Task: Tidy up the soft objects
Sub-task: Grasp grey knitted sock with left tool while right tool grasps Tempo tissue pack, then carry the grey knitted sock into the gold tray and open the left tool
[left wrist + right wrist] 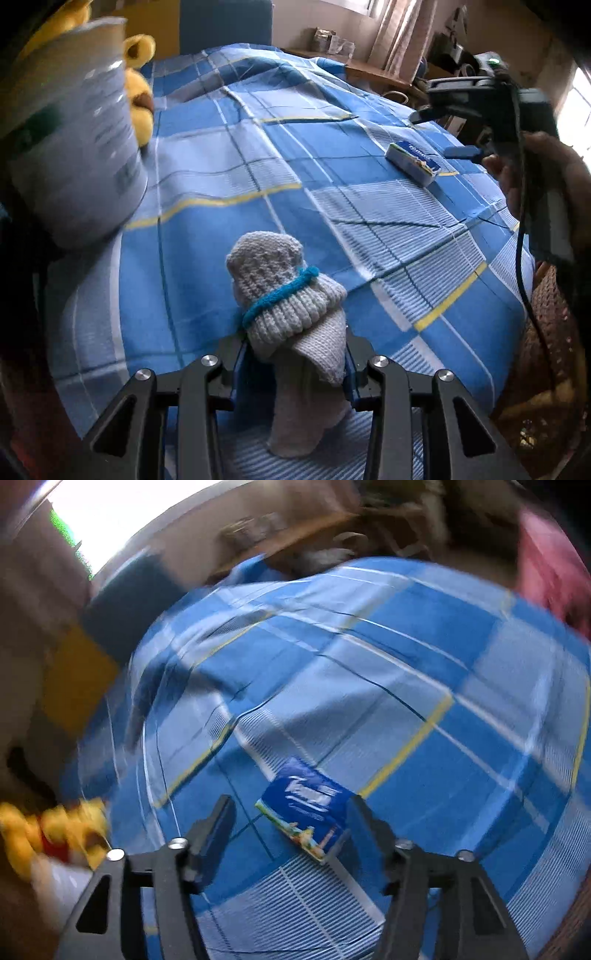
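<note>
My left gripper (293, 354) is shut on a grey knitted sock (291, 306) with a blue cord around it, held over the blue plaid bedsheet (221, 166). My right gripper (290, 812) is open and empty, hovering just above a blue tissue pack (310, 808) lying on the sheet (369, 672); that view is blurred by motion. The tissue pack also shows in the left wrist view (412, 162), with the right gripper (480, 99) and the hand holding it at the far right. A yellow plush bear (138, 92) sits at the left; it also shows in the right wrist view (55, 830).
A large white cylindrical container (74, 147) stands at the left, in front of the bear. A blue headboard (225, 26) is at the back. A wooden desk with clutter (369, 70) and curtains lie beyond the bed. A wicker basket (546, 350) is at the right edge.
</note>
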Demonstrator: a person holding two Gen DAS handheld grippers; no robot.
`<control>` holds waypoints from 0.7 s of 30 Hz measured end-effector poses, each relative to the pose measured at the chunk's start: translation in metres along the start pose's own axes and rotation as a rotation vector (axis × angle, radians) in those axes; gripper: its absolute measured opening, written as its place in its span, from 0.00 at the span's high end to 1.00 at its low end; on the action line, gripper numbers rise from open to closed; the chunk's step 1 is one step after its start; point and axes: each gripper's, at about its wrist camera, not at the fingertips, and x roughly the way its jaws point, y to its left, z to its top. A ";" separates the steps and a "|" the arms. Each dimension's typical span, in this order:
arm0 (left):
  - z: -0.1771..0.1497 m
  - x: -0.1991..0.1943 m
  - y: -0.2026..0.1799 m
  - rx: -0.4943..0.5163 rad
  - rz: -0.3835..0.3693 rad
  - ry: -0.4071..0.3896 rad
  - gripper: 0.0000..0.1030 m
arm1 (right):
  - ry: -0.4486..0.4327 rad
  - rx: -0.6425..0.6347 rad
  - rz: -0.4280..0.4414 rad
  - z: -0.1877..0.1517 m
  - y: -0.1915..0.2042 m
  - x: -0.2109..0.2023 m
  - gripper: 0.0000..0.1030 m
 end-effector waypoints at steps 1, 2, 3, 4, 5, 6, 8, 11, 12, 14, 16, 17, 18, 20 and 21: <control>-0.001 0.000 0.002 -0.004 -0.005 -0.006 0.61 | 0.025 -0.084 -0.023 0.002 0.010 0.006 0.32; -0.001 0.000 0.003 -0.009 -0.011 -0.010 0.61 | 0.053 -0.161 -0.055 0.004 0.019 0.014 0.32; -0.002 0.001 0.005 -0.018 -0.017 -0.012 0.61 | 0.072 -0.209 -0.080 0.003 0.024 0.019 0.32; -0.001 0.002 0.006 -0.023 -0.021 -0.014 0.61 | 0.090 -0.261 -0.106 0.003 0.028 0.025 0.32; -0.001 0.002 0.006 -0.027 -0.023 -0.017 0.61 | 0.120 -0.331 -0.141 0.003 0.033 0.033 0.32; 0.000 0.002 0.005 -0.026 -0.023 -0.020 0.61 | 0.140 -0.372 -0.161 0.002 0.035 0.038 0.32; -0.001 0.002 0.004 -0.023 -0.022 -0.028 0.60 | 0.174 -0.443 -0.215 0.000 0.036 0.049 0.31; -0.002 0.002 0.005 -0.026 -0.025 -0.033 0.60 | 0.207 -0.468 -0.283 0.002 0.027 0.064 0.31; -0.002 0.002 0.006 -0.031 -0.027 -0.034 0.60 | 0.219 -0.451 -0.281 0.003 0.022 0.067 0.31; -0.004 0.002 0.006 -0.031 -0.026 -0.039 0.60 | 0.249 -0.404 -0.235 0.004 0.015 0.072 0.37; -0.006 0.002 0.006 -0.028 -0.023 -0.046 0.60 | 0.233 -0.401 -0.235 0.002 0.014 0.069 0.44; -0.006 0.002 0.005 -0.025 -0.020 -0.050 0.60 | 0.231 -0.410 -0.239 -0.002 0.018 0.066 0.44; -0.007 0.001 0.005 -0.022 -0.018 -0.052 0.60 | 0.231 -0.416 -0.227 -0.005 0.022 0.064 0.45; -0.008 0.001 0.005 -0.023 -0.018 -0.058 0.60 | 0.218 -0.442 -0.199 -0.015 0.034 0.056 0.45; -0.008 0.000 0.005 -0.024 -0.018 -0.061 0.60 | 0.216 -0.461 -0.168 -0.025 0.044 0.052 0.45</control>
